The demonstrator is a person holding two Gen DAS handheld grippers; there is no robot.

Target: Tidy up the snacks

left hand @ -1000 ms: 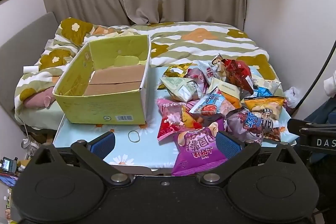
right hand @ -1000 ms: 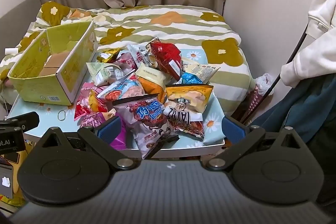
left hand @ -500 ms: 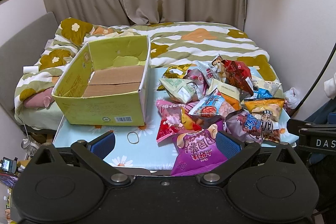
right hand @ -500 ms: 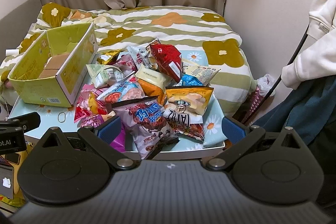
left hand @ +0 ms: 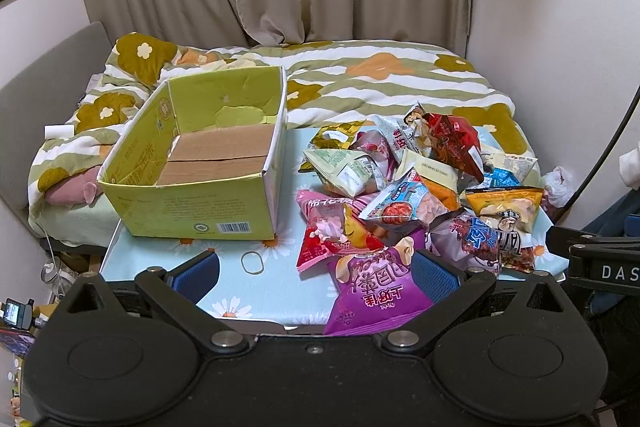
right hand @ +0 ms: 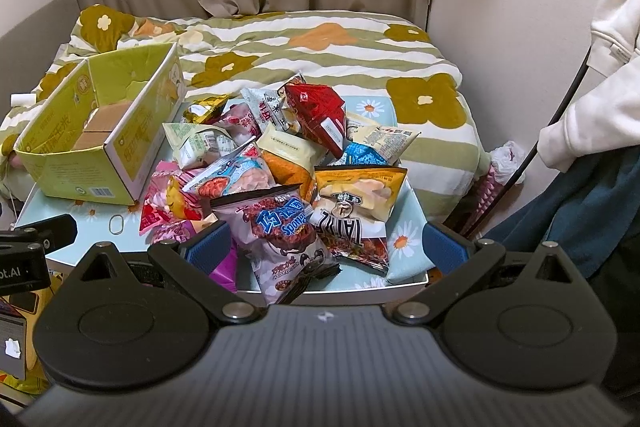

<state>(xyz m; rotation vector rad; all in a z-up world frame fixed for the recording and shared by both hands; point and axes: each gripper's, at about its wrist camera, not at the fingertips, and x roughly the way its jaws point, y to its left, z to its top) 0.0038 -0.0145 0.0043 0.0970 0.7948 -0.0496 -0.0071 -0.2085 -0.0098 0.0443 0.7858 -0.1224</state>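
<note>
A pile of several snack bags (left hand: 416, 187) lies on the right half of a small table with a light-blue daisy cloth (left hand: 256, 291); the pile also shows in the right wrist view (right hand: 280, 167). An empty yellow-green cardboard box (left hand: 208, 163) stands open on the table's left, seen also in the right wrist view (right hand: 100, 131). My left gripper (left hand: 316, 273) is open and empty at the table's near edge, over a purple bag (left hand: 376, 291). My right gripper (right hand: 326, 247) is open and empty, just above a pale purple chocolate-snack bag (right hand: 280, 231) and a yellow chip bag (right hand: 356, 199).
A rubber band (left hand: 252, 262) lies on the cloth in front of the box. A bed with a flowered striped quilt (left hand: 380, 75) is behind the table. Curtains and walls close the room. A person in a white top (right hand: 600, 75) stands at the right.
Both grippers have edged slightly forward toward the table; the bags and box look a little closer. Nothing has been grasped or moved.
</note>
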